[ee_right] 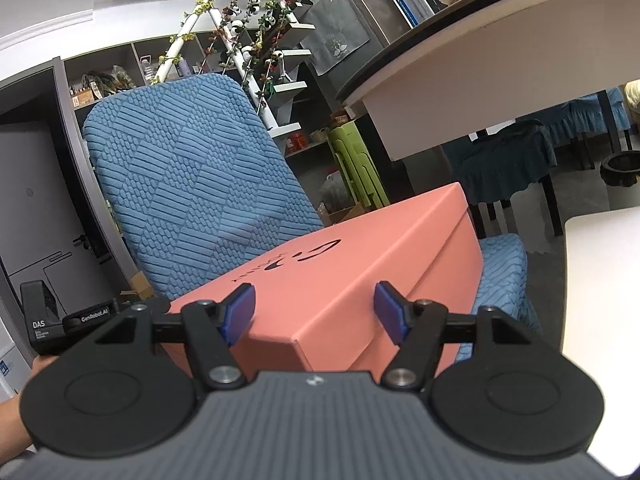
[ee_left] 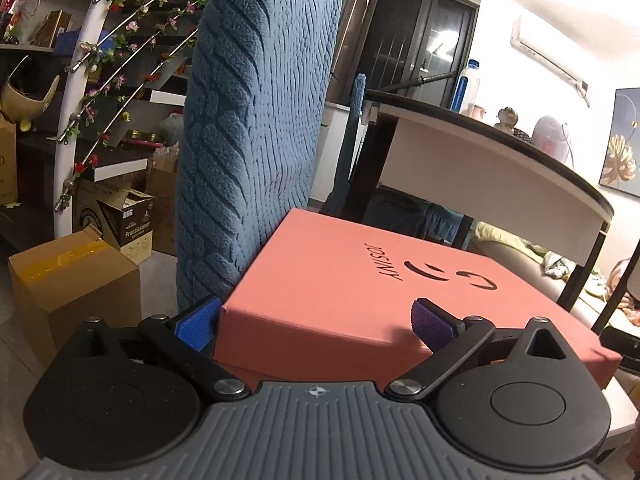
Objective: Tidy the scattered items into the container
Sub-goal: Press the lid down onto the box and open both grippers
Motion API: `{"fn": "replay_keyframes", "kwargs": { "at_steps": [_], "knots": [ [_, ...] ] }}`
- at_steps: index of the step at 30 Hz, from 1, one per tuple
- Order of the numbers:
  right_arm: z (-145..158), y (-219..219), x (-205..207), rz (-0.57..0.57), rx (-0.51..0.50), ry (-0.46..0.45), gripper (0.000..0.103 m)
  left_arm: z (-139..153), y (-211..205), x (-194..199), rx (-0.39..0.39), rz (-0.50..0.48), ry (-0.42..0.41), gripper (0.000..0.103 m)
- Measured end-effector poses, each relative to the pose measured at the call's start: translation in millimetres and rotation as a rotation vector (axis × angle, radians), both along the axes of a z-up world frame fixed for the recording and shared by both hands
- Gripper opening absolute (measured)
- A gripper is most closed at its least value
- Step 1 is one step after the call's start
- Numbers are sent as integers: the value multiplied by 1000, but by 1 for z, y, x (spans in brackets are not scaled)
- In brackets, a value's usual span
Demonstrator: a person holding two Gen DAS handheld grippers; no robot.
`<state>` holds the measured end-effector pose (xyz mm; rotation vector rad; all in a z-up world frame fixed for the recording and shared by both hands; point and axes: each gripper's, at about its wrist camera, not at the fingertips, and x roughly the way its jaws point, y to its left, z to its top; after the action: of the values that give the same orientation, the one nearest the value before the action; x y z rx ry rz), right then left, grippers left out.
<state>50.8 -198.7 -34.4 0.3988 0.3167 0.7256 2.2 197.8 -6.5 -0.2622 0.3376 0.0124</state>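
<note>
A: What is sitting on the chair right now?

B: A pink box, lid on, is lying flat on the blue-covered chair, its far end close to the backrest. No scattered items are showing in either view, so I am guessing this box is the container, not yet opened.

A: And the claws?

B: The left gripper is standing spread wide at the near left corner of the box, one blue pad just beside the left wall and the other over the lid. It is gripping nothing. The right gripper is also standing wide apart, straddling the near right corner edge; whether its pads are touching the cardboard, I cannot tell.

A: Why one at each corner?

B: Probably because a broad lid lifts evenly only from two sides; one claw alone would be tipping it.

A: Anything nearby?

B: A curved table is overhanging on the right.
</note>
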Motion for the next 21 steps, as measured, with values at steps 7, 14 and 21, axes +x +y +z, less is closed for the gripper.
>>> {"fn": "replay_keyframes", "kwargs": {
  "at_steps": [7, 14, 21],
  "knots": [
    [-4, -2, -2, 8, -20, -6, 67, -4, -2, -3, 14, -1, 20, 100],
    [-10, -2, -2, 11, -33, -4, 67, -7, -7, 1, 35, 18, 37, 102],
    [-11, -1, 0, 8, -34, -2, 67, -5, -9, 6, 43, 29, 43, 102]
  ]
}}
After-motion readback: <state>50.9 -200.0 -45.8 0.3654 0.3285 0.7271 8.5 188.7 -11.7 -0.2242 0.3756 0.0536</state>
